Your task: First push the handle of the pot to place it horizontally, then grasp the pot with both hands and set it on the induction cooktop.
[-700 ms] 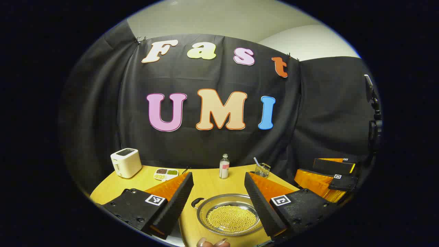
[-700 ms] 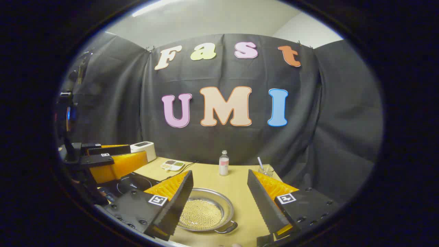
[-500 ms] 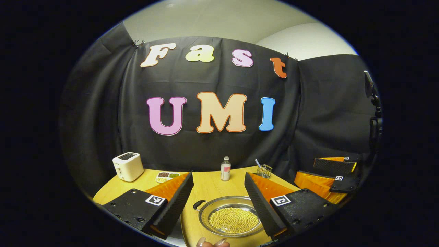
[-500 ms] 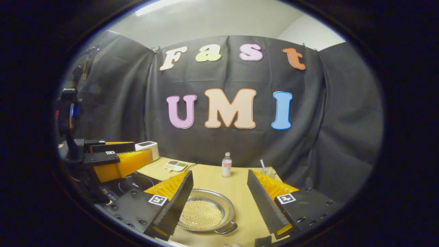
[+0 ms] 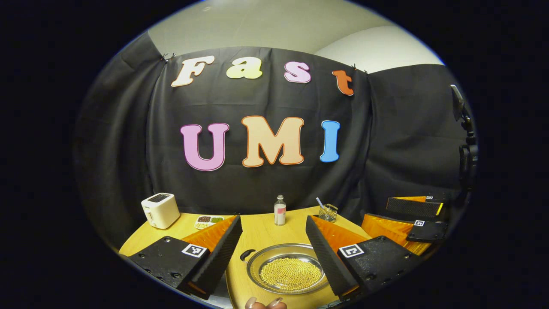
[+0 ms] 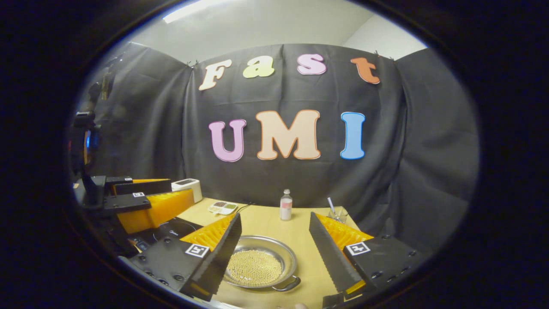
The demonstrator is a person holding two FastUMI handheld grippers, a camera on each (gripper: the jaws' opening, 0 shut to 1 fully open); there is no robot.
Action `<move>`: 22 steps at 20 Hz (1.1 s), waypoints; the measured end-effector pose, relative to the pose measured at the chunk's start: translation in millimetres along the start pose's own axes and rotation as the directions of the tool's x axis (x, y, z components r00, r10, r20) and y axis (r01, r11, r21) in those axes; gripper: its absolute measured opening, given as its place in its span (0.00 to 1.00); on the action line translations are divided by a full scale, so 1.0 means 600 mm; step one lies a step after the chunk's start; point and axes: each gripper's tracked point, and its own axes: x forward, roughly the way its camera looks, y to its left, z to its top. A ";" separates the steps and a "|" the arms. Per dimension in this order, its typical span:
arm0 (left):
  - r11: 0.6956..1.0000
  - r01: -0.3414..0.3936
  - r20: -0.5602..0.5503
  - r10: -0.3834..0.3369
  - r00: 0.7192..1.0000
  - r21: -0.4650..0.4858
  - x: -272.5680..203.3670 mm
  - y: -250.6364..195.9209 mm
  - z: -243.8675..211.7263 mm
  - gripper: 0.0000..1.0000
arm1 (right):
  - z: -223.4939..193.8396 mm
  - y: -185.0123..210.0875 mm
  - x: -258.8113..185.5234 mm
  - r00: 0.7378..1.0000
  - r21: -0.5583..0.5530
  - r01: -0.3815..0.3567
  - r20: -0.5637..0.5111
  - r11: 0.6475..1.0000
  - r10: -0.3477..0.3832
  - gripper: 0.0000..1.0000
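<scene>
A shallow steel pot (image 5: 289, 271) full of small yellow beads sits on the wooden table (image 5: 261, 231). One dark loop handle (image 5: 247, 255) sticks out at its far left. My left gripper (image 5: 273, 221) hovers open above the pot, one finger on either side, touching nothing. In the right gripper view the pot (image 6: 257, 266) lies low between the fingers of my right gripper (image 6: 274, 216), which is also open, and the pot's other handle (image 6: 287, 284) points near right. The black induction cooktop (image 6: 171, 229) lies left of the pot, partly hidden by the left gripper (image 6: 173, 191).
Along the back of the table stand a white toaster (image 5: 160, 210), a divided dish (image 5: 207, 221), a small bottle (image 5: 279, 210) and a glass with a straw (image 5: 328, 212). My right gripper (image 5: 379, 211) hangs at the table's right edge. A person's fingertips (image 5: 261, 304) show at the bottom.
Both grippers drifted slightly, so the scene shifted a little in each view. Both stayed open. The pot has not moved.
</scene>
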 end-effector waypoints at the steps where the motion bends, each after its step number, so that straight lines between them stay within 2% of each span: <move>1: 1.000 0.002 -0.002 -0.002 1.000 0.003 -0.001 0.000 -0.002 0.94 | -0.002 0.001 -0.001 1.000 -0.001 0.000 -0.004 1.000 0.000 0.94; 2: 1.000 0.002 -0.007 -0.002 1.000 0.005 -0.002 0.000 -0.004 0.96 | -0.001 0.002 -0.003 1.000 0.003 -0.001 -0.004 1.000 0.001 0.94; 3: 1.000 0.004 -0.009 -0.004 1.000 0.003 -0.001 -0.001 -0.007 0.94 | -0.002 0.004 -0.004 1.000 0.007 -0.002 -0.003 1.000 0.002 0.94; 4: 1.000 0.008 -0.013 -0.008 1.000 0.001 -0.001 -0.003 -0.009 0.96 | -0.003 0.005 -0.005 1.000 0.010 -0.004 -0.004 1.000 0.004 0.94; 12: 1.000 0.011 -0.023 -0.011 1.000 0.000 0.001 -0.001 -0.014 0.96 | -0.013 -0.002 -0.004 1.000 0.013 0.015 -0.020 1.000 -0.015 0.94; 22: 1.000 -0.020 -0.042 0.020 0.999 -0.003 0.002 0.015 -0.027 0.96 | -0.024 -0.005 0.007 0.999 0.000 0.016 -0.037 1.000 -0.016 0.94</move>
